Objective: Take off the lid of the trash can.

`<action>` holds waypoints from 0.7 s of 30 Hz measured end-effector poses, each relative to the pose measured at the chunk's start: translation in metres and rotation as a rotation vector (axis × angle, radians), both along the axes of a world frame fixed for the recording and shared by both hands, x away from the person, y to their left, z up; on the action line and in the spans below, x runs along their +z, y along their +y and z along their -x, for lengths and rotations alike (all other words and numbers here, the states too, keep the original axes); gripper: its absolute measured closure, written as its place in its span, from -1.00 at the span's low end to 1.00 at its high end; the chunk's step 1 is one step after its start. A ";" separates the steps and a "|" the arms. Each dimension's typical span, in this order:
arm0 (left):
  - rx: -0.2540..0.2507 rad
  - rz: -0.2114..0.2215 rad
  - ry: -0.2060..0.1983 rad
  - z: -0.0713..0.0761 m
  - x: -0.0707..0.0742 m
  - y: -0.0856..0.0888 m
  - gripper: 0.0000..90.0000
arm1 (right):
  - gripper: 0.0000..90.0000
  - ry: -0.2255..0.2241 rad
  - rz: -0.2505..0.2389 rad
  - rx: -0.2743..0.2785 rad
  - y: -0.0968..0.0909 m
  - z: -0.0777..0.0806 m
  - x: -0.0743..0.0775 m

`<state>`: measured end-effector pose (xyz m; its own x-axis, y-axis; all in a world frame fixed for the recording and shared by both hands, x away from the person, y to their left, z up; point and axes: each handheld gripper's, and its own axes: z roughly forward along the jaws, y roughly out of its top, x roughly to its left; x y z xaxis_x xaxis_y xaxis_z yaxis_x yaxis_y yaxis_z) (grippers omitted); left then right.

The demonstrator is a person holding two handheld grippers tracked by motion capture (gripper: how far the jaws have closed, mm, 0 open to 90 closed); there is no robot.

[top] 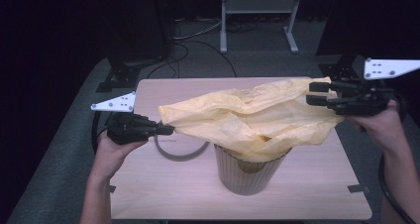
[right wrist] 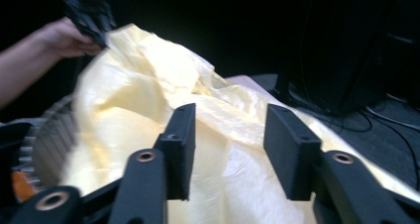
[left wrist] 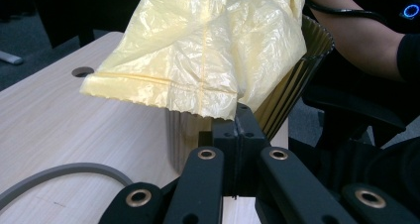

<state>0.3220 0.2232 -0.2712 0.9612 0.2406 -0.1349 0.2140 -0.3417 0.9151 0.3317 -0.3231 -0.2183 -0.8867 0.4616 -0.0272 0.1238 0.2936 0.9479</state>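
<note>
High view: yellow plastic bag (top: 247, 116) stretched above a ribbed bin (top: 246, 173) on the wooden table (top: 163, 194), lower part hanging into the bin's mouth. Left gripper (top: 167, 129) pinches the bag's left corner, jaws pressed together on it. Right gripper (top: 319, 93) at the bag's right end, jaws spread apart, bag film seen between them but not pressed. Grey ring (top: 179, 153) lies just left of the bin.

Bag blocks the middle, edges free

The yellow bag (top: 247, 117) spreads over the ribbed bin (top: 247, 172); the grey ring (top: 181, 152) lies left of it; the surface (top: 307, 189) in front is bare.
</note>
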 end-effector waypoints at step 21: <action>0.063 0.035 -0.017 0.002 0.001 0.008 0.59 | 1.00 0.087 0.063 0.012 0.023 -0.027 -0.019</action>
